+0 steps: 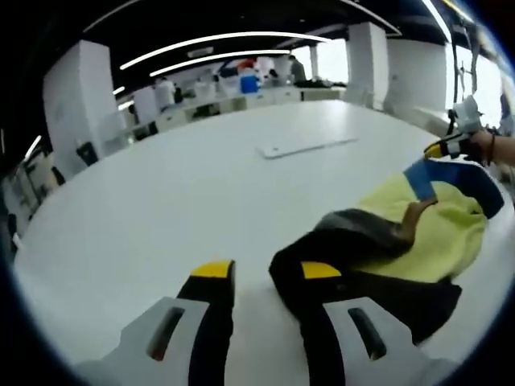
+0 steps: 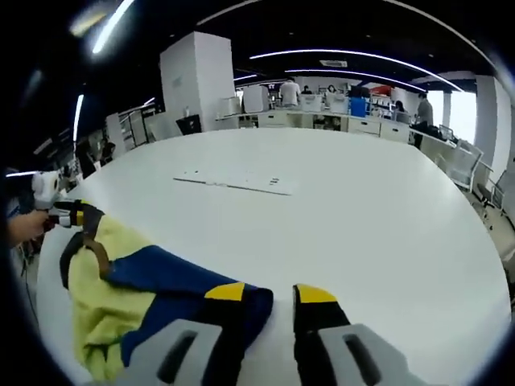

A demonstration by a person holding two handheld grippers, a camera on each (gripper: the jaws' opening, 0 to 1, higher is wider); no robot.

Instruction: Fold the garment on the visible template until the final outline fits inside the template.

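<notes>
Left gripper view: left gripper point(image 1: 267, 276) rising from 6 o'clock, jaws spread, yellow-tipped, left jaw over bare white table point(image 1: 161, 209), right jaw at the dark edge of the garment point(image 1: 402, 241), whether touching the cloth cannot be told. Garment lying crumpled toward 4 o'clock: yellow body, black panel nearest the jaws, blue band lifted at the far right, a brown strip curling across the middle. Flat white template point(image 1: 306, 146) farther out on the table toward 12 o'clock, well apart from the garment. At 3 o'clock, right gripper point(image 1: 451, 145) with a hand point(image 1: 487, 145) behind it, at the raised blue edge; jaw state there too small to tell. Right gripper view: left gripper point(image 2: 68, 215) at 9 o'clock, held by a hand point(image 2: 24, 227), meeting the dark corner of the garment point(image 2: 137, 297). Garment spread from 9 toward 6 o'clock, yellow cloth bunched at the lower left, blue panel reaching under the near jaws, dark trim and a brown strip near the top corner. Right gripper point(image 2: 269, 291) at 6 o'clock, jaws apart, left jaw over the blue cloth, right jaw over bare table point(image 2: 362, 209). Template point(image 2: 233, 183) lying flat toward 11 o'clock, apart from the garment. Desks and people in the far background.
</notes>
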